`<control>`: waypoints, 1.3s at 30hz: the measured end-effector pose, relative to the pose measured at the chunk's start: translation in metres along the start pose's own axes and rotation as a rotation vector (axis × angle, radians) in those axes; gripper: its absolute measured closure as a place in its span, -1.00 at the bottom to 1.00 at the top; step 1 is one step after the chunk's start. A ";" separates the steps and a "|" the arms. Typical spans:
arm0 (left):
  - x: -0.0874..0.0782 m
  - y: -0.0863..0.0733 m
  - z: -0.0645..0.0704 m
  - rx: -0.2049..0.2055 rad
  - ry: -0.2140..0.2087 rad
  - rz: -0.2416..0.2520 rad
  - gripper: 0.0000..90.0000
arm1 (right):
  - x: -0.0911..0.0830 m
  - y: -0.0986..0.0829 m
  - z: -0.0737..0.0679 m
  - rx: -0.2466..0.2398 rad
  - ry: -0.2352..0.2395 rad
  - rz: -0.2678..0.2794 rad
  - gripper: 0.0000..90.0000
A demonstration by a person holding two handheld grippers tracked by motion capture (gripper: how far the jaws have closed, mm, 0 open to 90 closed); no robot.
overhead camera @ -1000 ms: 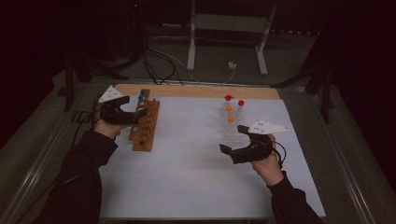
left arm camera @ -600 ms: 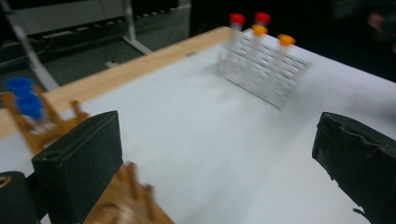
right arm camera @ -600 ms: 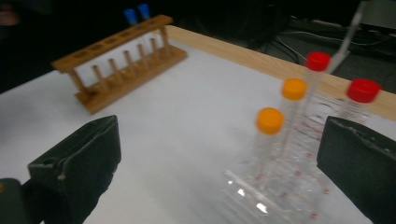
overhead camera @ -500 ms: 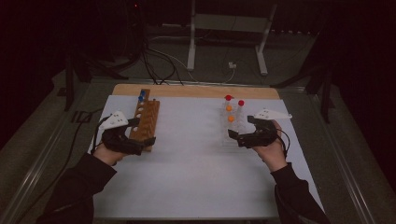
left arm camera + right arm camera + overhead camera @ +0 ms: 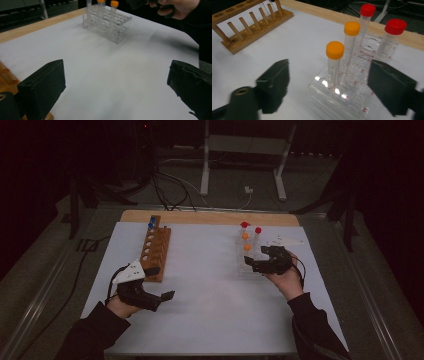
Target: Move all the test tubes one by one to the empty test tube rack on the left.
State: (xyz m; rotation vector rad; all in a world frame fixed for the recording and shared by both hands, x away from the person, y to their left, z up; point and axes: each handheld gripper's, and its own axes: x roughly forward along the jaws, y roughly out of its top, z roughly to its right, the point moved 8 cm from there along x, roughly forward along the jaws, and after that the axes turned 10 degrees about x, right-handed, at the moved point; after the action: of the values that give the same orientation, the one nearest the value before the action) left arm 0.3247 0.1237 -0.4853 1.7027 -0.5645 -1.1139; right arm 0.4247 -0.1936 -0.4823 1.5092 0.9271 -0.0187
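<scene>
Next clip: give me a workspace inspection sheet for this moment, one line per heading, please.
Surface: white sheet over a wooden table top; wood shows along the far edge.
Job's things: clear tube rack holding two orange-capped tubes and two red-capped tubes; wooden tube rack with one blue-capped tube at its far end.
Clutter: nothing seen.
Grippers: left tool open, over bare sheet near the wooden rack; right tool open, jaws either side of the near orange-capped tube, not closed on it.
Cables: black cable trails from the left tool; floor cables beyond the table.
Surroundings: dark room, metal stand legs behind.
</scene>
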 end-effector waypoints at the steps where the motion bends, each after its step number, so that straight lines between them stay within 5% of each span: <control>1: 0.001 -0.001 0.002 -0.001 -0.007 -0.004 -0.94 | 0.002 0.000 0.001 -0.002 -0.011 0.000 -0.33; 6: 0.005 -0.005 0.003 0.003 -0.013 -0.018 -0.94 | 0.011 -0.004 0.003 0.007 -0.017 -0.038 0.10; 14: 0.004 -0.006 0.002 0.004 -0.006 -0.018 -0.94 | 0.031 -0.008 0.007 0.026 -0.050 -0.101 0.39; 23: 0.005 -0.007 0.002 0.005 -0.006 -0.020 -0.94 | 0.040 -0.011 0.007 0.012 -0.078 -0.129 0.59; 31: 0.005 -0.007 0.001 0.000 -0.004 -0.021 -0.94 | 0.044 -0.009 0.008 0.028 -0.095 -0.109 0.65; 39: 0.005 -0.006 0.000 -0.005 -0.010 -0.022 -0.94 | 0.036 -0.001 0.005 -0.010 -0.116 -0.084 0.67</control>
State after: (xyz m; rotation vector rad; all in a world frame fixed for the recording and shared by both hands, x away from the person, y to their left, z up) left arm 0.3259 0.1224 -0.4932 1.7033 -0.5501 -1.1389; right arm 0.4510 -0.1792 -0.5034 1.4436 0.8951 -0.1609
